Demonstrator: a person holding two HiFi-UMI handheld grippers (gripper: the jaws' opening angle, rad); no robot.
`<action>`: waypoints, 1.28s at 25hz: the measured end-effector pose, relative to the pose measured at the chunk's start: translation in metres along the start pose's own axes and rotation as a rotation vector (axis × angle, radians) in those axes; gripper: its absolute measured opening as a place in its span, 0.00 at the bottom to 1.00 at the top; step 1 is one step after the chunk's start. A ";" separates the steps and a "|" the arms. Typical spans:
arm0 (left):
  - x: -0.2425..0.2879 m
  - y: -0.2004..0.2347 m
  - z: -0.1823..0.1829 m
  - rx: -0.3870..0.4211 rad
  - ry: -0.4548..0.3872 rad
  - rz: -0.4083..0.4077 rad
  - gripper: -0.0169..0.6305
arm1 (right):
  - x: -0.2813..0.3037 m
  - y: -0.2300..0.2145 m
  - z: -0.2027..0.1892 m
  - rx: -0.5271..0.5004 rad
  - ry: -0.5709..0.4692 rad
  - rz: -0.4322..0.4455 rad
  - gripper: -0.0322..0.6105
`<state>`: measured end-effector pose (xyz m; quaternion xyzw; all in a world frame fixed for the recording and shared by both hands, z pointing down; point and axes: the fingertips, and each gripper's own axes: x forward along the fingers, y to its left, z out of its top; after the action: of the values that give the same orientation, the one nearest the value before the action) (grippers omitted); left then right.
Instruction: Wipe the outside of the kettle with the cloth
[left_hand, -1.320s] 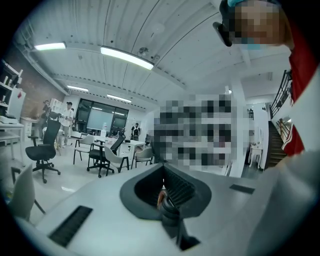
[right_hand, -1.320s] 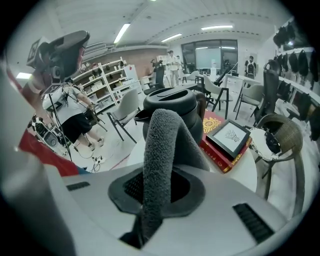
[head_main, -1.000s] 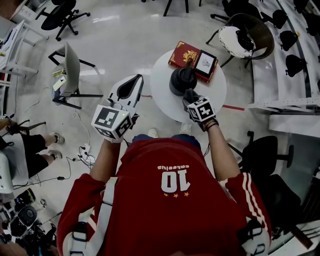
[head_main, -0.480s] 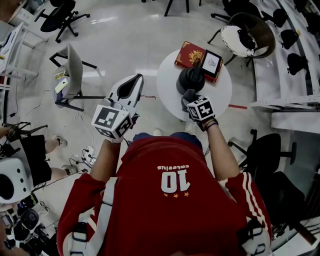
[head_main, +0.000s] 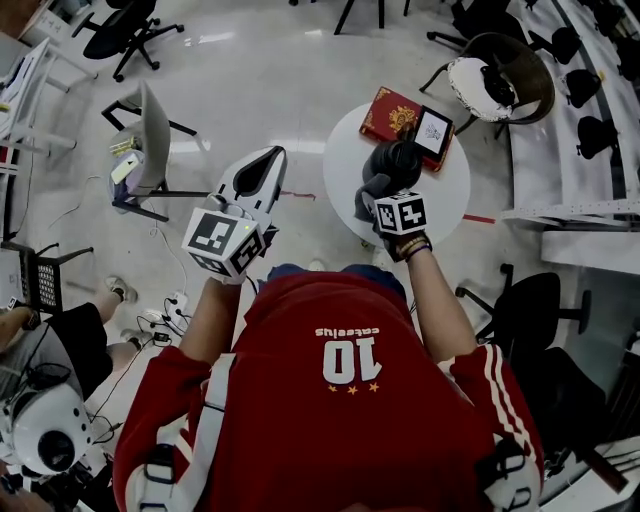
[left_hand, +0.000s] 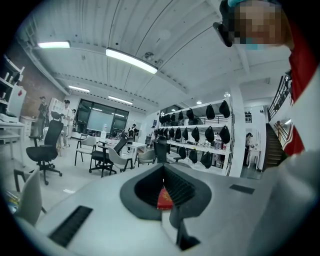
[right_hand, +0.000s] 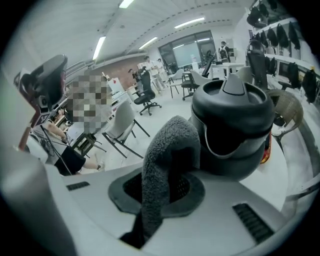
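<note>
Round white table (head_main: 445, 215) carries the black kettle (right_hand: 235, 125), a red book (head_main: 388, 112) and a tablet (head_main: 432, 128). My right gripper (head_main: 375, 198) pinches the grey fleecy cloth (right_hand: 165, 160) at the kettle's side, plain only in its own view. My left gripper (head_main: 268, 165), pressed together empty, hangs beside the table.

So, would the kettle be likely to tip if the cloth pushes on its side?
Probably not: the kettle looks squat and wide-bodied. It might slide instead on the smooth white table. The cloth looks soft, cushioning any push.
</note>
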<state>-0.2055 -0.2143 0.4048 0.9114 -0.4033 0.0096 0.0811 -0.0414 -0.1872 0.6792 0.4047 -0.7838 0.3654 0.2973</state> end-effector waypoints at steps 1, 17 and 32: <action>-0.001 0.002 0.000 -0.002 0.000 0.004 0.04 | 0.001 0.002 0.005 0.001 -0.007 0.001 0.13; -0.014 0.002 0.007 -0.012 -0.015 0.058 0.04 | -0.037 0.069 0.064 -0.180 -0.141 0.143 0.13; 0.058 -0.078 0.013 -0.004 -0.032 0.063 0.04 | -0.177 -0.002 0.105 -0.330 -0.357 0.185 0.13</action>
<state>-0.1092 -0.2071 0.3857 0.8982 -0.4330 -0.0031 0.0761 0.0296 -0.1995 0.4866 0.3354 -0.9066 0.1810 0.1814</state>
